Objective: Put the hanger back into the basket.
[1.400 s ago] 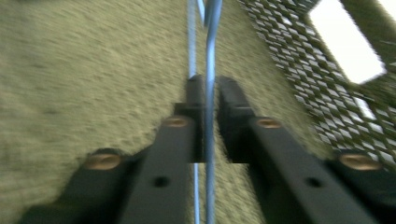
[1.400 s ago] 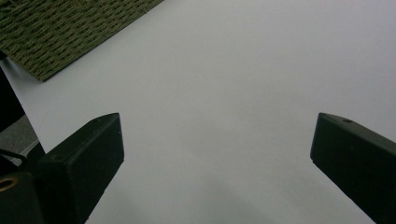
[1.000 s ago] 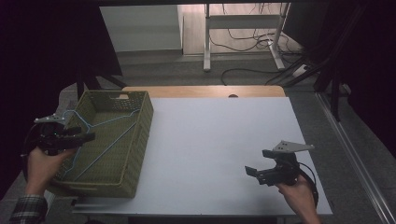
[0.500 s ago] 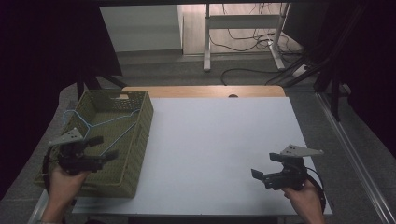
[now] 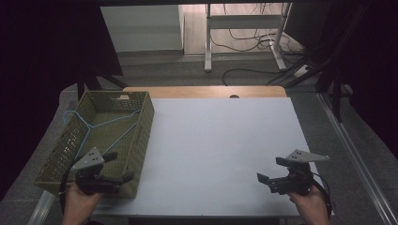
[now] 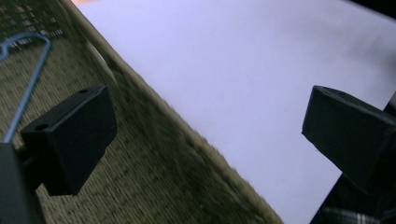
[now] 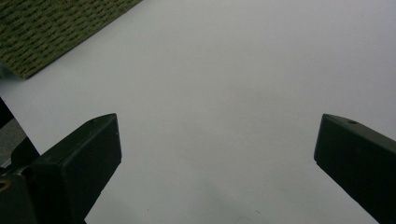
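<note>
The left claw (image 5: 119,166) has just been opening, with nothing in it, at the worktop's near left corner. The right claw (image 5: 271,169) gapes wide by the near right corner.

Two black hand-held tools: left gripper (image 5: 115,166) and right gripper (image 5: 272,169), each topped by a grey three-cornered plate, each ending in two blocky matte-black jaws with small round holes. Dark cables trailing behind. Plaid sleeve cuff beside left jaws.

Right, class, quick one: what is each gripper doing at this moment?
Left gripper: open, jaws just been opening, nothing between them, over the basket corner.
Right gripper: open, empty, above the table.
</note>
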`<state>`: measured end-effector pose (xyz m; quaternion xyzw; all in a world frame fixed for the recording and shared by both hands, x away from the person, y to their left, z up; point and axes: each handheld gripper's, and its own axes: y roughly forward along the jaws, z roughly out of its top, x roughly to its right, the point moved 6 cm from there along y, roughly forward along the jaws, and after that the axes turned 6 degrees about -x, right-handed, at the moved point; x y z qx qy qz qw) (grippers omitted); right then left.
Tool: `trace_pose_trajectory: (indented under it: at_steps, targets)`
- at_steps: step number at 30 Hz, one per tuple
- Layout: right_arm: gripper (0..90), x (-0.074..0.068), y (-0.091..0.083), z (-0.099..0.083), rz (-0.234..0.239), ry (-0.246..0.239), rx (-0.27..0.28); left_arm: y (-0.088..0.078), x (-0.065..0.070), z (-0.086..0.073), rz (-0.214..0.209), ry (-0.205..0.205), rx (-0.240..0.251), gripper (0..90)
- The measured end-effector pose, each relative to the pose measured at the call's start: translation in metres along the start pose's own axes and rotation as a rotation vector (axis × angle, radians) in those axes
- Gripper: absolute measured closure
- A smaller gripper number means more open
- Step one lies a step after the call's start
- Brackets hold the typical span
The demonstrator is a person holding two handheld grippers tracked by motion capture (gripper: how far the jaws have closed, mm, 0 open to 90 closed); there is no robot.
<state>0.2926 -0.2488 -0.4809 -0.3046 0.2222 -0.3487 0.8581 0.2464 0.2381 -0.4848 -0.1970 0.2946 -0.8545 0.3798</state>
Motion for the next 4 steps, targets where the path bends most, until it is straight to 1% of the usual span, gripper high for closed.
trace_pose_trajectory:
  at_steps: [2,4]
  targets:
    - [0.2,-0.0002,0.0014,-0.0008,0.002,-0.001,-0.007,0.001,-0.0008,-0.0009,0.003,0.0,-0.01,2.7]
    - [0.2,-0.0005,0.0023,-0.0008,-0.001,-0.01,-0.009,0.0,-0.0044,-0.0001,-0.009,-0.023,0.002,2.1]
